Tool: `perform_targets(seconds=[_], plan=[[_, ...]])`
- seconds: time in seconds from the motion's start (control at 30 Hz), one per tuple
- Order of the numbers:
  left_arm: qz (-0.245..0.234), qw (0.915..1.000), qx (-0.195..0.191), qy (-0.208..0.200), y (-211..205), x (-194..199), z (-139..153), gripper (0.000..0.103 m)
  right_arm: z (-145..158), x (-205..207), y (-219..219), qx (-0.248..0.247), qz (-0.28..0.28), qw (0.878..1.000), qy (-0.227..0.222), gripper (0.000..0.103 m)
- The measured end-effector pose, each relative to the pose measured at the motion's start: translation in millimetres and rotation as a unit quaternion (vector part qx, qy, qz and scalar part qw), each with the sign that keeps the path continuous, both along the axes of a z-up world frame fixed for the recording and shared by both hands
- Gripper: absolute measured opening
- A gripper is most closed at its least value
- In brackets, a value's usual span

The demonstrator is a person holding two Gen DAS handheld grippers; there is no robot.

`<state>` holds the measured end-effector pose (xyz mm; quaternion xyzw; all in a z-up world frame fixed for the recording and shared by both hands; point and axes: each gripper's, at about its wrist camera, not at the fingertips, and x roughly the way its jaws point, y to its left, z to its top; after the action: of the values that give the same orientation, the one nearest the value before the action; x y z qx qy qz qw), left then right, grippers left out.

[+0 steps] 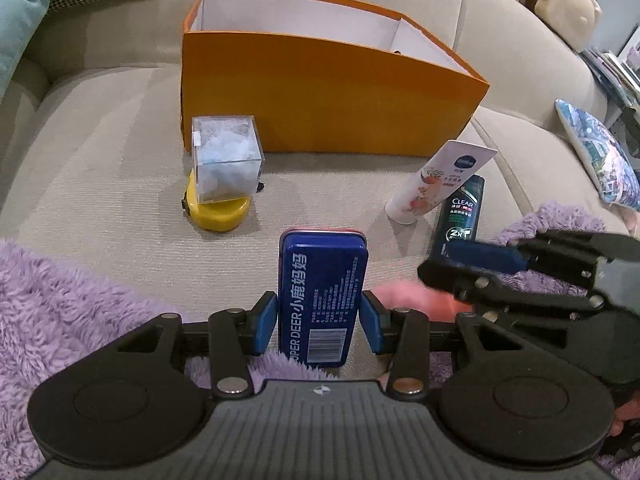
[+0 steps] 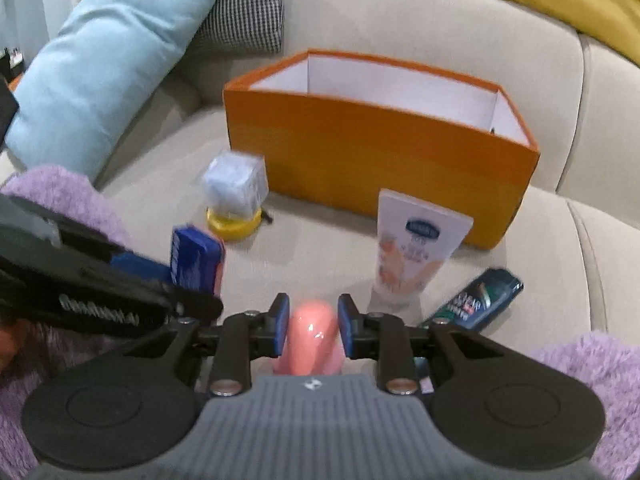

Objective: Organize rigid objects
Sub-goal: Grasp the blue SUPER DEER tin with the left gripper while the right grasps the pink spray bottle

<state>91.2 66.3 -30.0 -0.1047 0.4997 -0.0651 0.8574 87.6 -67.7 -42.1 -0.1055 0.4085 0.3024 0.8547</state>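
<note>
My left gripper (image 1: 320,322) is shut on a blue tin (image 1: 322,296) printed "SUPER DEER", held upright above the sofa seat; it also shows in the right wrist view (image 2: 196,260). My right gripper (image 2: 312,322) is shut on a pink rounded object (image 2: 314,340), which shows blurred in the left wrist view (image 1: 416,300). An open orange box (image 1: 320,108) with a white inside stands behind on the sofa, also in the right wrist view (image 2: 376,152).
On the beige sofa seat (image 1: 100,184) a clear cube (image 1: 226,160) rests on a yellow round item (image 1: 218,214). A white tube (image 1: 436,182) stands beside a dark CLEAR bottle (image 1: 460,212). Purple fleece (image 1: 60,308) lies near; cushions (image 2: 100,68) sit around.
</note>
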Motion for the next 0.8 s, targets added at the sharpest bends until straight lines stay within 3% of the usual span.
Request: perform_targets(seconds=[0.2,0.47,0.8], plan=[[-0.001,1.0,0.005,-0.002,-3.1,0.8,-0.6,0.05,-6.1,-0.1,0.0,-0.022,-0.01,0.999,0.032,0.028],[-0.005,1.0,-0.006,-0.005,-1.9,-4.0,1.5,0.05,7.5,-23.7,-7.9,-0.017,0.03,0.998,0.058,0.043],[-0.006,0.9998,-0.016,-0.014,-1.3,-13.7,5.8,0.05,-10.0,-51.6,20.1,-0.116,0.12,0.983,0.075,0.044]])
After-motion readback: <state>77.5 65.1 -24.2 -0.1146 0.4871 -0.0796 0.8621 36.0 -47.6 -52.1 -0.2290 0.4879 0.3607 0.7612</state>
